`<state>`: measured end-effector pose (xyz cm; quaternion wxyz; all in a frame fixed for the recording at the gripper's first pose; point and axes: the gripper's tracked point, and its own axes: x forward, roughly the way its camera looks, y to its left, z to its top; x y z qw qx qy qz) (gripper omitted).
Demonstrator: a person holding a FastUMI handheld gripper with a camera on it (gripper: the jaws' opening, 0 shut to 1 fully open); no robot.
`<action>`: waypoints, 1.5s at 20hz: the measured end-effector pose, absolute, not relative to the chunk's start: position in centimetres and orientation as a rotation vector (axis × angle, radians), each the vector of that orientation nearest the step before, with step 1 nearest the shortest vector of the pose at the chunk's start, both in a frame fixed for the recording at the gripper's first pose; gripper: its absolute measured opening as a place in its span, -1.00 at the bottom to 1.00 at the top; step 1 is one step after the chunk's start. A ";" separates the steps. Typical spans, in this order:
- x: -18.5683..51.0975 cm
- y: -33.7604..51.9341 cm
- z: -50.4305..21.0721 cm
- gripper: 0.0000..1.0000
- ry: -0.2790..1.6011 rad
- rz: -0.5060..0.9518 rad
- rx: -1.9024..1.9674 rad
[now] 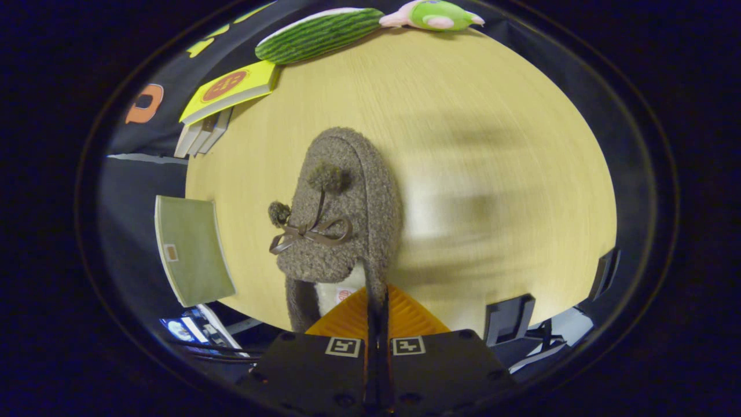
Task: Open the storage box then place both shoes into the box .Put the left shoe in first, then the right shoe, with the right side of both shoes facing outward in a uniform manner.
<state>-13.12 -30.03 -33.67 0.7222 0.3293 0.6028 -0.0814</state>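
fuzzy brown slipper looks light and floppy. your gripper is clenched on its thin heel wall; expect toe sag.

- I see the table evenly and brightly lit, its surroundings dim.
- Motion blur smears the shadows right of the shoe.
- Fisheye bends the edges.

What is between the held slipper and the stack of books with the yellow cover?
Only bare wooden table lies between the fuzzy grey-brown slipper, gripped at its heel rim by the gripper, and the books, in the gripper view.
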 end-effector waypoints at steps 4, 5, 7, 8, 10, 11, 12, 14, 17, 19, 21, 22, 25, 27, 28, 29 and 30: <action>-11.8 -25.3 -29.3 -0.87 1.291 -0.130 0.720; -11.0 -23.8 -27.9 -0.87 1.268 -0.114 0.721; -9.6 -20.4 -25.1 -0.87 1.233 -0.093 0.724; -8.9 -18.5 -23.5 -0.87 1.216 -0.073 0.727; -7.5 -14.5 -20.9 -0.87 1.189 -0.031 0.702; -6.8 -12.7 -19.9 -0.87 1.176 -0.023 0.677; -6.1 -10.7 -18.9 -0.87 1.167 -0.014 0.650; -5.2 -6.2 -16.9 -0.87 1.157 0.025 0.626; -3.9 0.4 -14.7 -0.87 1.158 0.092 0.619; -2.4 4.2 -14.0 -0.87 1.164 0.111 0.639; -0.6 7.0 -14.4 -0.87 1.179 0.093 0.651; 0.4 7.9 -15.0 -0.87 1.185 0.077 0.642; 2.3 9.4 -17.1 -0.87 1.231 0.006 0.613; 2.9 9.5 -18.5 -0.88 1.255 -0.036 0.574; 3.1 9.5 -19.0 -0.87 1.261 -0.058 0.566; 3.5 9.7 -19.5 -0.87 1.261 -0.070 0.571; 3.8 10.0 -20.0 -0.87 1.259 -0.078 0.587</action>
